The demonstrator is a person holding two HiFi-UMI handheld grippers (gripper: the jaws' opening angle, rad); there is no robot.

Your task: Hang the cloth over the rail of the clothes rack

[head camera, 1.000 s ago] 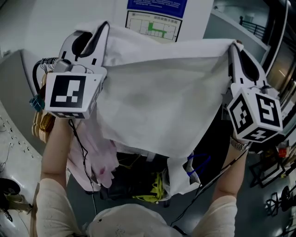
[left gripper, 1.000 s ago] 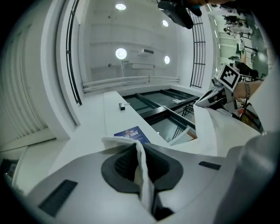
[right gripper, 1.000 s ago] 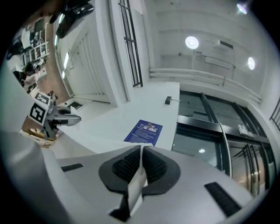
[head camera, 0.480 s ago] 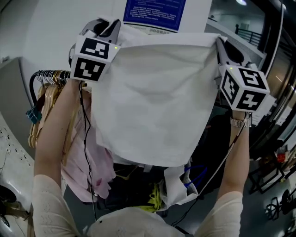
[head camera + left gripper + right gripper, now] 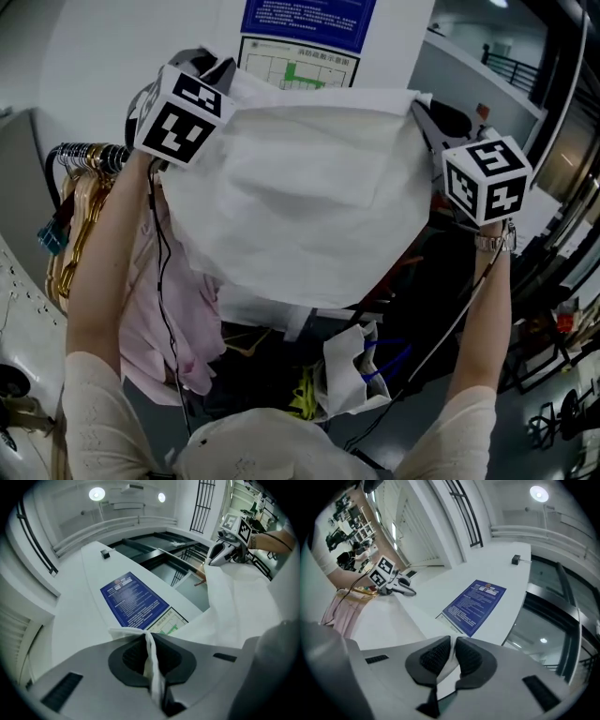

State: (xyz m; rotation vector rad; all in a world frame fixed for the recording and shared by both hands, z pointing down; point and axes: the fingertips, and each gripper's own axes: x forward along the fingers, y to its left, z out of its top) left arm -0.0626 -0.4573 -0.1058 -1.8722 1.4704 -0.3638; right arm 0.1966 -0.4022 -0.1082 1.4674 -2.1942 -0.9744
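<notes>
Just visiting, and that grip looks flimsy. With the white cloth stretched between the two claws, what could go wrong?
Each claw pinches only a thin corner: the left claw holds a bunched edge of the cloth, the right claw a sliver, so a corner might slip free. The cloth's left side also hangs near the hangers, where it could snag.

Two tools, left point(image 5: 227, 67) and right point(image 5: 418, 103); one white cloth point(image 5: 300, 197); one blue notice point(image 5: 305, 11); one pink garment point(image 5: 141, 314).
</notes>
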